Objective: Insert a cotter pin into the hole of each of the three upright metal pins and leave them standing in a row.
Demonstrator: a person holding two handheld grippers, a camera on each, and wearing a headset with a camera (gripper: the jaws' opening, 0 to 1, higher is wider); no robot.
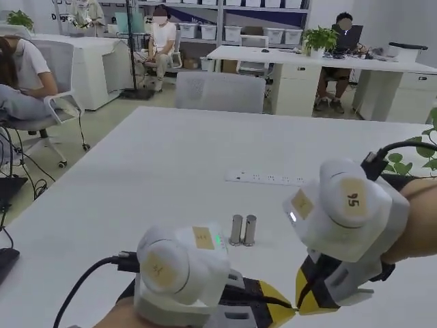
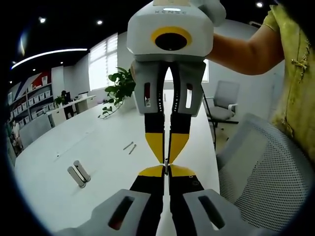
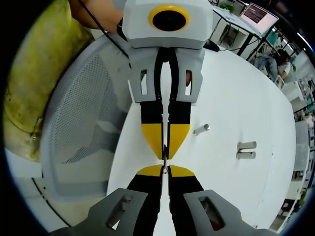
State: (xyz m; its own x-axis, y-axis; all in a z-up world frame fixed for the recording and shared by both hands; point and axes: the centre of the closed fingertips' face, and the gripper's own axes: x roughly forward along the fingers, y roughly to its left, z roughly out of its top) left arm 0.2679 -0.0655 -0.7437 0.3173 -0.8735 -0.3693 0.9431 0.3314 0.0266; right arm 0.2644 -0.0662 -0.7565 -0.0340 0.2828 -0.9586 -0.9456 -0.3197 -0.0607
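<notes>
Two short metal pins (image 1: 243, 229) stand upright side by side on the white table (image 1: 171, 171); they are also seen in the left gripper view (image 2: 78, 174) and the right gripper view (image 3: 246, 150). A third metal pin (image 3: 201, 129) lies on its side nearer the table edge. My left gripper (image 1: 287, 309) (image 2: 167, 173) and right gripper (image 1: 304, 307) (image 3: 165, 171) meet tip to tip above the front of the table. Both are shut on a thin cotter pin (image 2: 167, 165) (image 3: 165, 158) that spans the small gap between them. Two loose cotter pins (image 2: 129, 146) lie on the table.
A white power strip (image 1: 266, 179) lies beyond the standing pins. A grey mesh chair (image 3: 83, 123) stands right at the table's near edge. A potted plant (image 1: 416, 157) sits at the right edge. People sit at desks far behind.
</notes>
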